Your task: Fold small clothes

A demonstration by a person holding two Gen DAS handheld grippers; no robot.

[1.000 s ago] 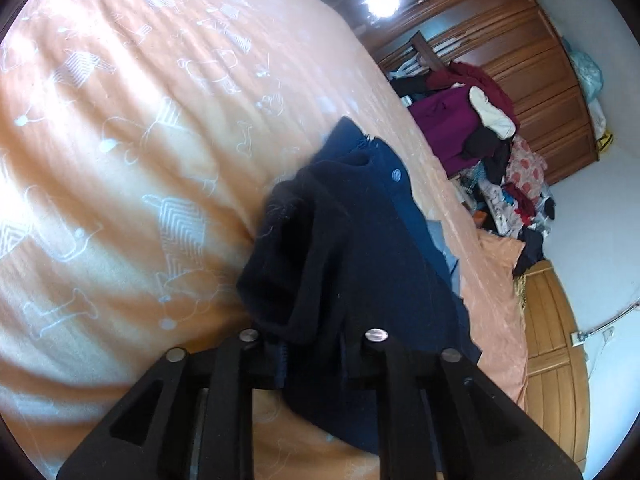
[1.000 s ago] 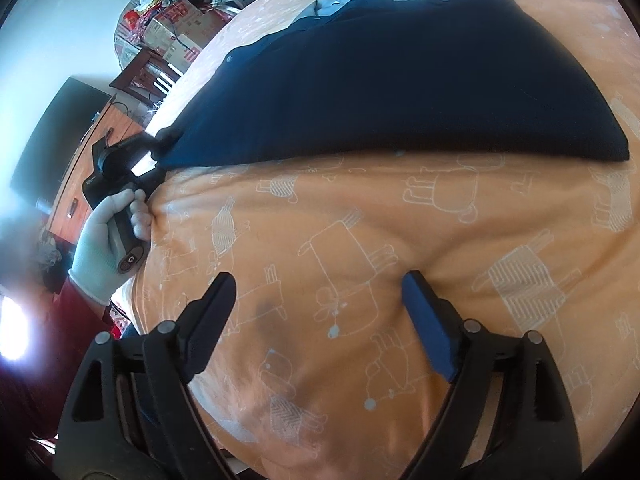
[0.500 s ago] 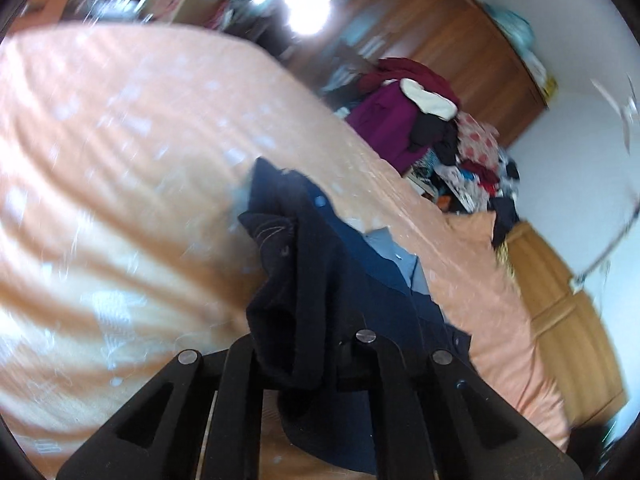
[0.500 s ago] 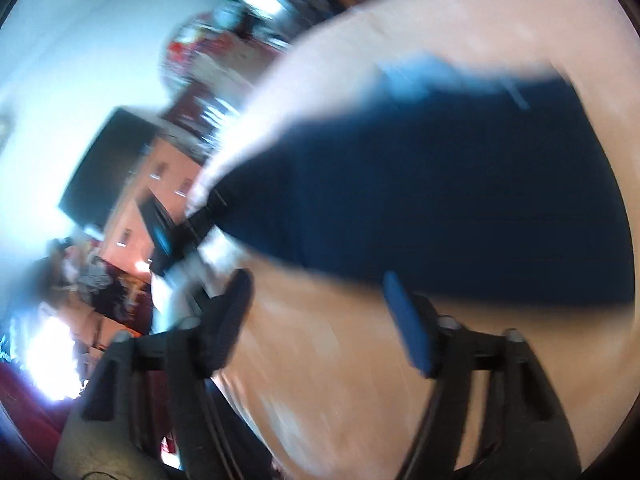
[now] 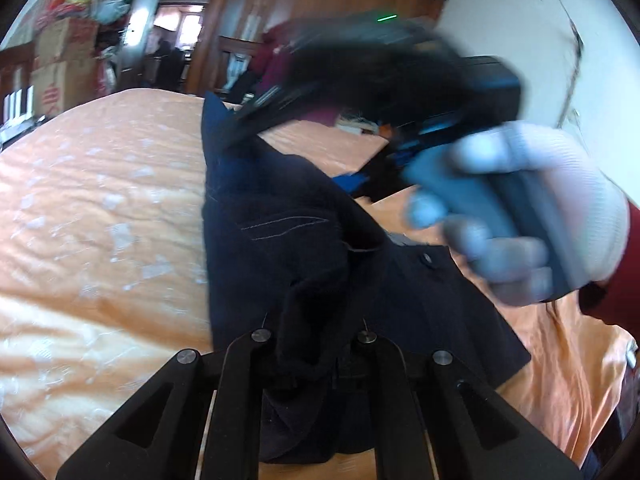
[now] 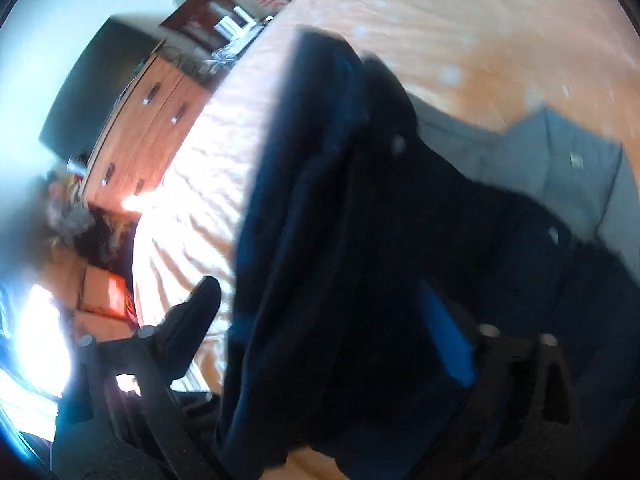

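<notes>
1. Left wrist view: my left tongs are pinching a bunched edge of the navy garment, lifted off the orange bedspread. My gloved right hand, blurred, is at the near right; its right tongs reach to the far corner of the cloth.

2. Right wrist view: my right tongs are spread, the garment hanging between the fingers. Its buttons and a grey lining show.

3. I judge this mid-fold; next, close the right tongs on cloth, then carry the edge over evenly.
</notes>
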